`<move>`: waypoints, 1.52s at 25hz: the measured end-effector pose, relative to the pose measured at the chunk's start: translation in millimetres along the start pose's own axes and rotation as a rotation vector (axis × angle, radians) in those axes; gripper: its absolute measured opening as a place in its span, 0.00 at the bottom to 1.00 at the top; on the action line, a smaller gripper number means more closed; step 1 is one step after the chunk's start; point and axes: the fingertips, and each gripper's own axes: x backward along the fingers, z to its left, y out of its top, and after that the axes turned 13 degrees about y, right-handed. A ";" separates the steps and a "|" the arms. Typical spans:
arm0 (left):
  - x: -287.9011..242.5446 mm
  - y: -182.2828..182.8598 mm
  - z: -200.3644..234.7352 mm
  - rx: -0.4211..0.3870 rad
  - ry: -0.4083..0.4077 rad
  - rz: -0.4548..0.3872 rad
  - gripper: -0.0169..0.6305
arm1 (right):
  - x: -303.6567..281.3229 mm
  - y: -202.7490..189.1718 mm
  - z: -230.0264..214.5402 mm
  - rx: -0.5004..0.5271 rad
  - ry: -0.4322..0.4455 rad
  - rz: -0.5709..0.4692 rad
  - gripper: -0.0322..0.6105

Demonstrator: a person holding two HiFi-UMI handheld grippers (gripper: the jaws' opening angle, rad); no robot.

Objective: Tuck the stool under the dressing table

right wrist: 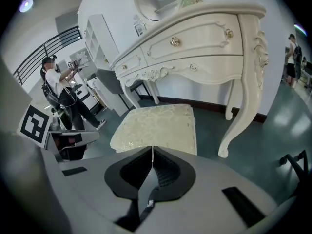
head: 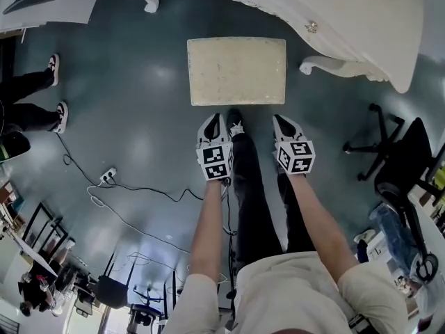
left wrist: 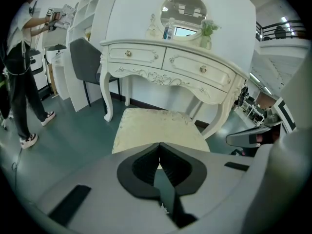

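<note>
On the teal floor [head: 139,103], the cream, rectangular, brocade-cushioned stool [head: 236,70] stands just before the white carved dressing table [head: 334,12], its long axis running along the table's front. It looks not yet tucked in. The left gripper [head: 213,120] and right gripper [head: 284,122] sit equally close to its near edge, jaws pressed together, empty.

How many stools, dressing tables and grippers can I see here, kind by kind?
stool: 1
dressing table: 1
grippers: 2 (left gripper, right gripper)
Total: 4
</note>
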 end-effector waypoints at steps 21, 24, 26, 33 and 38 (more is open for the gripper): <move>-91.5 -78.3 -3.2 0.012 -0.080 0.169 0.05 | -116.6 -49.9 -16.0 -0.073 -0.018 0.093 0.12; -92.0 -76.9 -2.5 0.018 -0.091 0.159 0.05 | -117.3 -48.4 -15.8 -0.065 -0.021 0.087 0.12; -95.6 -75.5 -2.0 0.022 -0.093 0.158 0.05 | -119.3 -47.4 -17.0 -0.054 -0.013 0.082 0.12; -108.0 -63.6 -1.6 0.041 -0.107 0.145 0.05 | -126.3 -36.0 -22.9 -0.059 -0.031 0.062 0.12; -122.2 -49.4 -3.2 0.038 -0.121 0.138 0.05 | -133.9 -21.3 -31.5 -0.058 -0.046 0.043 0.12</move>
